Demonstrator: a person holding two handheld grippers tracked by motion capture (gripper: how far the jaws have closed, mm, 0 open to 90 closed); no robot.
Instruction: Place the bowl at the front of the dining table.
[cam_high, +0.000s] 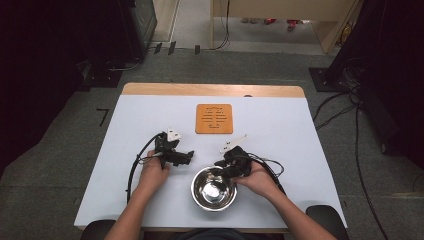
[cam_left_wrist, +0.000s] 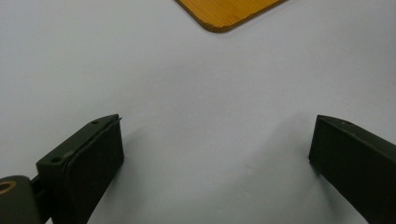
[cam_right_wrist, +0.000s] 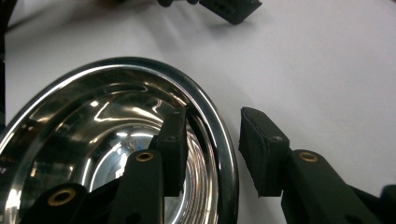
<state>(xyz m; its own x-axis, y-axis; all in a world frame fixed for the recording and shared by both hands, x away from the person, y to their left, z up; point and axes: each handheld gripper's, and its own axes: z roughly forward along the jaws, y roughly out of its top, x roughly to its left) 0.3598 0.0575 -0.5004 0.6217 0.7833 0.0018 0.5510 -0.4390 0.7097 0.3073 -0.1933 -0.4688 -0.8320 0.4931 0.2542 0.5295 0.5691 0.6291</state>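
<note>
Straddling rim: right gripper (cam_right_wrist: 212, 142) has one jaw inside the steel bowl (cam_right_wrist: 107, 135) and the other outside it, the bowl's rim running through the gap between them; the pads are not yet pressed on the metal, a sliver of space showing on each side.
Right gripper, high view: right gripper (cam_high: 225, 169) sits at the bowl's upper right edge, held by the right hand (cam_high: 260, 179), with its cable looping off to the right.
Bowl: steel bowl (cam_high: 214, 188) stands upright near the front edge of the tabletop (cam_high: 280, 125), roughly central, shiny and with nothing visible in it apart from reflections.
Left gripper: left gripper (cam_left_wrist: 215, 154) is spread wide, its two jaws far apart over bare white surface and holding nothing.
Left gripper, high view: left gripper (cam_high: 186, 157) is held by the left hand (cam_high: 152, 172) just left of the bowl, pointing toward it but apart from it; a black cable curves back along the forearm.
Wooden board: an orange-brown slotted wooden board (cam_high: 214, 118) lies flat farther back on the tabletop, well apart from the bowl; one rounded corner of it (cam_left_wrist: 229, 11) shows ahead of the left gripper.
Tabletop: white covering, with a wooden strip along the far edge.
</note>
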